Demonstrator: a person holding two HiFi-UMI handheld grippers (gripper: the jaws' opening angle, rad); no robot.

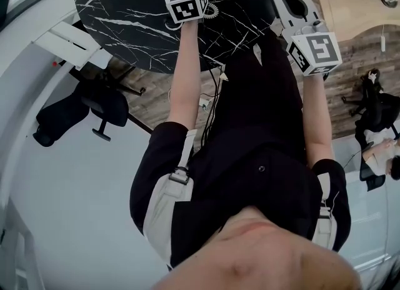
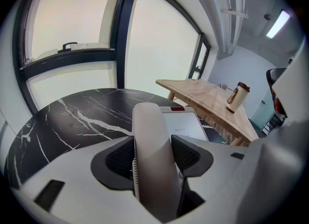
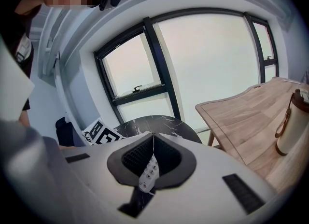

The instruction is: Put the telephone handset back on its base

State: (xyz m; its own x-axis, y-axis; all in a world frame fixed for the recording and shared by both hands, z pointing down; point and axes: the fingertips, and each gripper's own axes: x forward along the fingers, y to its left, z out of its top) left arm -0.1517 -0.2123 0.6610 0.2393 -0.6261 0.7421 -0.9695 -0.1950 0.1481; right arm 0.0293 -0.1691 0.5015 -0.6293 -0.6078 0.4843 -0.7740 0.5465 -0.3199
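The black marble table (image 1: 125,7) spreads beneath both my claws, and the white phone base (image 2: 186,124) lies on it. My left claw (image 2: 152,138) grasps the handset (image 2: 153,170), a pad against each side, over the base's left edge; whether they touch I cannot tell. My right claw (image 3: 153,136) is clenched on nothing, tips meeting, near the base.

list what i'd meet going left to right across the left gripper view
marble table → handset → phone base → flask
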